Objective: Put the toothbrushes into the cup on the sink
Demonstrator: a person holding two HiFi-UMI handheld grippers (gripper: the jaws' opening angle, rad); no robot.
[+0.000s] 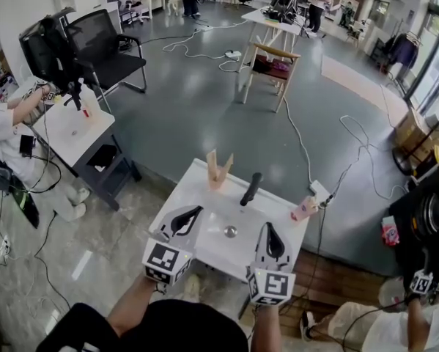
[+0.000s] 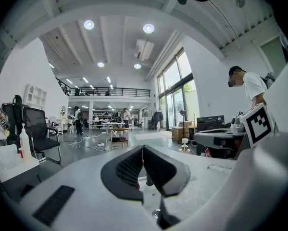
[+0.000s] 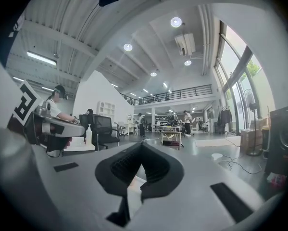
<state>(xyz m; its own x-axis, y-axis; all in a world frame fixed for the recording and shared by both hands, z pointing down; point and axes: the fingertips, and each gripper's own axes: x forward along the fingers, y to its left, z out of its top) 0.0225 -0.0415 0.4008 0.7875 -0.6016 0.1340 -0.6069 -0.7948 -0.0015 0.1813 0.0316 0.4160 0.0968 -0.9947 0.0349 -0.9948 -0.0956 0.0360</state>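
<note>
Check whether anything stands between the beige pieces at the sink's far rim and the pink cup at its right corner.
Yes: the black faucet rises from the sink between the beige pieces and the pink cup, roughly on the straight line between them. A carry would likely need to pass over or around it.

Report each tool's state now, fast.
Left tool: closed, nothing between its jaws.
Right tool: closed, nothing between its jaws.
</note>
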